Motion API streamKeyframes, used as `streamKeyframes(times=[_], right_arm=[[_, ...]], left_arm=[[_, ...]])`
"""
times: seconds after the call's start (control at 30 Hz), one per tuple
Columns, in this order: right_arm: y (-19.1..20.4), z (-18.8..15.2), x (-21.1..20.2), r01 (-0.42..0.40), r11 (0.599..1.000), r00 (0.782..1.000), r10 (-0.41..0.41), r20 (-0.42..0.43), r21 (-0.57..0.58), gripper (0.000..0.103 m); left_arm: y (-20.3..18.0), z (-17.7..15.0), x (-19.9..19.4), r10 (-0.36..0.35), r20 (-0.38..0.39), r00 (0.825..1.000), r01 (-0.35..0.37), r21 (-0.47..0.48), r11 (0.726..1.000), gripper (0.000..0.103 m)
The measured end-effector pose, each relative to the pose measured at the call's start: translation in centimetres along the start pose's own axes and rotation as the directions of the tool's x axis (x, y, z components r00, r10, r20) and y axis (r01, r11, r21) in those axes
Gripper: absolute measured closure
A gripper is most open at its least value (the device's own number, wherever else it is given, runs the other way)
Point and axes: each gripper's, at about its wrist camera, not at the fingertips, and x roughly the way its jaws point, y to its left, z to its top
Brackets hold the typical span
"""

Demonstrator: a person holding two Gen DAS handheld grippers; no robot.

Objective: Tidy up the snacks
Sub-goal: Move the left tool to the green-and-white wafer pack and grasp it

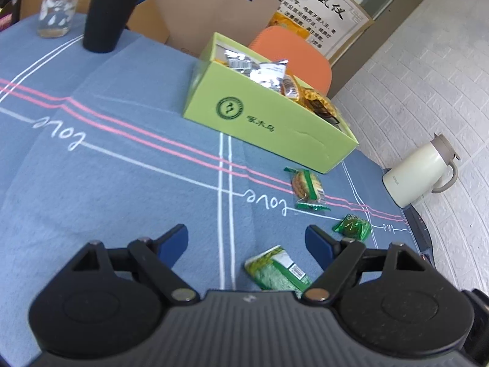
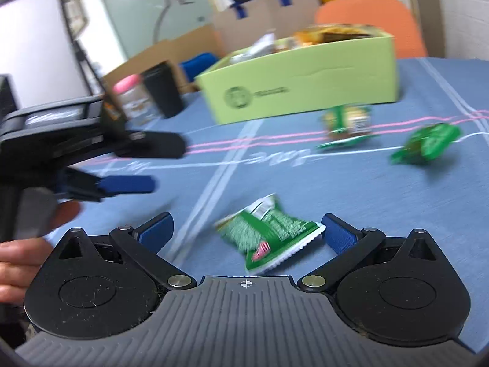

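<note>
The left gripper points forward and down, its two blue-padded fingers spread wide with nothing clamped between them. From the right wrist view this same left gripper shows at the left side, seen from its flank, with one blue pad and a black finger above it reaching toward the right. The hand holding it shows at the near left edge, fingers curled around the grey handle. The right gripper also tilts downward, its blue pads standing well apart and pressing on nothing.
</note>
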Motion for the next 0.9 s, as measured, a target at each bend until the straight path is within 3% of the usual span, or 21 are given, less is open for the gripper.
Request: streamKeyframes(times=[0.1, 0.2, 0.3, 0.4, 0.53, 0.67, 0.9], right_arm=[[1.4, -0.3, -1.1, 0.006, 0.996, 1.0, -0.005, 0.012, -0.09, 0.01], [1.9, 0.2, 0.2, 0.09, 0.98, 0.996, -0.093, -0.009, -0.175, 0.01], [1.8, -0.1, 1.4, 0.07, 0.98, 0.994, -0.083, -0.064, -0.184, 0.013], [2.0, -0.6, 1.1, 0.069, 0.982, 0.995, -0.08, -0.056, -0.178, 0.013], [1.9, -0.6, 1.0, 0.077, 0.983, 0.995, -0.086, -0.047, -0.168, 0.016], [2.1, -0.4, 1.2, 0.076, 0.98, 0.995, -0.086, -0.043, -0.185, 0.03], [1.9, -0.9, 1.0, 0.082, 0.977, 0.995, -0.09, -0.032, -0.196, 0.029]], left_arm=[[0.4, 0.0, -0.2, -0.012, -0.01, 1.0, 0.012, -0.027, 1.0, 0.021], [0.4, -0.1, 0.0, -0.041, -0.043, 0.998, 0.038, -0.052, 0.998, 0.021], [0.2, -0.4, 0.7, -0.101, -0.11, 0.989, 0.093, -0.077, 0.993, 0.021], [-0.7, -0.8, 1.6, -0.161, -0.148, 0.976, 0.149, -0.087, 0.985, 0.021], [-2.3, -1.2, 3.2, -0.099, -0.18, 0.979, 0.093, -0.042, 0.995, 0.028], [-3.0, -1.8, 4.3, -0.06, -0.221, 0.973, 0.052, -0.04, 0.998, 0.039], [-5.2, -2.2, 5.2, 0.046, -0.216, 0.975, -0.037, 0.047, 0.998, 0.042]])
